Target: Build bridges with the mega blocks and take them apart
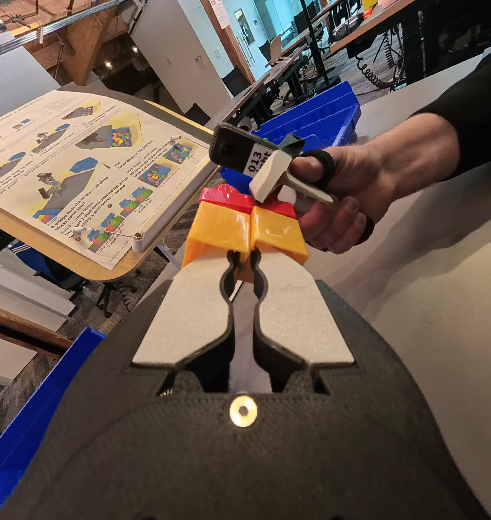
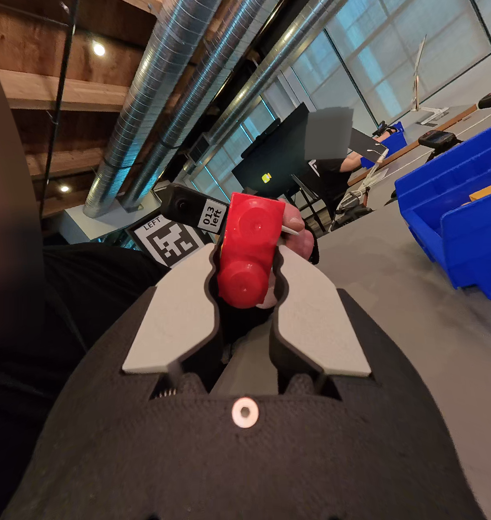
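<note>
Here, a plastic block bridge is held in mid-air between two hand-held claws, above the grey tabletop (image 1: pixel 435 281).

Nearest in the left wrist view, the left claw (image 1: pixel 242 254) is nearly pressed together, its grey fingertips (image 1: pixel 210 270) pinching the thin adjoining walls where the two glossy orange one-stud plastic blocks (image 1: pixel 221 228) sit side by side, which steadies the bridge's base, it seems. Just beyond, the right claw (image 2: pixel 245 261), part-spread, closes on the long sides of the red two-stud plastic block (image 2: pixel 250 247) spanning both orange ones; the hold looks suited to pulling it off or pressing it home, though which cannot be told. Farther off stand the blue plastic bins (image 2: pixel 449 225) and, to the left, a printed instruction sheet (image 1: pixel 78 168) on a small wooden stand (image 1: pixel 55 253).
</note>
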Action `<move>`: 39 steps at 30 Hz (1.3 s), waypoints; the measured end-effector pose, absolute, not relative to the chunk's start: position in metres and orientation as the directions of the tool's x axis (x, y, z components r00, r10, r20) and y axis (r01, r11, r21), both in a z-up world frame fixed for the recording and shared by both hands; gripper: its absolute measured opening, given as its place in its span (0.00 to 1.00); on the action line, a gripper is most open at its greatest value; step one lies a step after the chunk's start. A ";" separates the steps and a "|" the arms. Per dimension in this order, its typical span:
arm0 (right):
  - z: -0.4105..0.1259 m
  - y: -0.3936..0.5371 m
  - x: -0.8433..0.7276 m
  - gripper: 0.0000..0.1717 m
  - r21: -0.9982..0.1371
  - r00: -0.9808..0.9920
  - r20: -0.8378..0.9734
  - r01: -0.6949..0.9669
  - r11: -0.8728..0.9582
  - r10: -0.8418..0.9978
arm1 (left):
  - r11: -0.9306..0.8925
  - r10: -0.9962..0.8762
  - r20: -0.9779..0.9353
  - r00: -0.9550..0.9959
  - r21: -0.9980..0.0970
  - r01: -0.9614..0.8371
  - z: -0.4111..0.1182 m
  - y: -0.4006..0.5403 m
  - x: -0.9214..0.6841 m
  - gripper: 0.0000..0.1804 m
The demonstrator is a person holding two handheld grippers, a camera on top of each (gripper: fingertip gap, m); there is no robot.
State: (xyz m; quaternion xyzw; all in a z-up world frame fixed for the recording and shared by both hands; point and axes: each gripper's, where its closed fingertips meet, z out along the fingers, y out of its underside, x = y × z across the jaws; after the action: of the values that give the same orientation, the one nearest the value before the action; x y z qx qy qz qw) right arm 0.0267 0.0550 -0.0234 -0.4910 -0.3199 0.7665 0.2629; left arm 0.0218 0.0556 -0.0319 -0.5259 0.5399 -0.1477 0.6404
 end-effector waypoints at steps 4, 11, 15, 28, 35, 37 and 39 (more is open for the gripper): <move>-0.023 0.055 0.028 0.21 -0.743 -0.394 -0.576 -0.113 -0.660 0.716 | 0.404 -0.770 -0.529 0.357 -0.837 -0.369 -0.032 0.053 0.022 0.06; -0.026 0.060 0.029 0.21 -0.732 -0.379 -0.586 -0.129 -0.669 0.716 | 0.375 -0.790 -0.498 0.358 -0.854 -0.360 -0.035 0.056 0.022 0.08; -0.026 0.065 0.031 0.21 -0.724 -0.367 -0.593 -0.147 -0.674 0.717 | 0.348 -0.811 -0.457 0.365 -0.878 -0.328 -0.035 0.057 0.020 0.10; -0.028 0.067 0.031 0.21 -0.746 -0.332 -0.576 -0.160 -0.647 0.747 | 0.214 -0.909 -0.262 0.326 -0.961 -0.174 -0.036 0.058 0.021 0.10; -0.029 0.068 0.031 0.21 -0.744 -0.328 -0.583 -0.152 -0.651 0.743 | 0.282 -0.860 -0.367 0.353 -0.921 -0.270 -0.039 0.061 0.021 0.09; -0.031 0.068 0.031 0.21 -0.745 -0.324 -0.586 -0.145 -0.652 0.742 | 0.288 -0.854 -0.381 0.355 -0.914 -0.287 -0.041 0.062 0.021 0.08; -0.032 0.067 0.029 0.21 -0.748 -0.321 -0.589 -0.131 -0.650 0.742 | 0.281 -0.859 -0.370 0.354 -0.918 -0.279 -0.042 0.063 0.022 0.07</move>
State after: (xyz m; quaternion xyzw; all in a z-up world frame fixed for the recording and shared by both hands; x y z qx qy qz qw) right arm 0.0295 0.0669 -0.0325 -0.5060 -0.3021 0.7544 0.2892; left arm 0.0215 0.0627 -0.0415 -0.5507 0.5166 -0.2372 0.6112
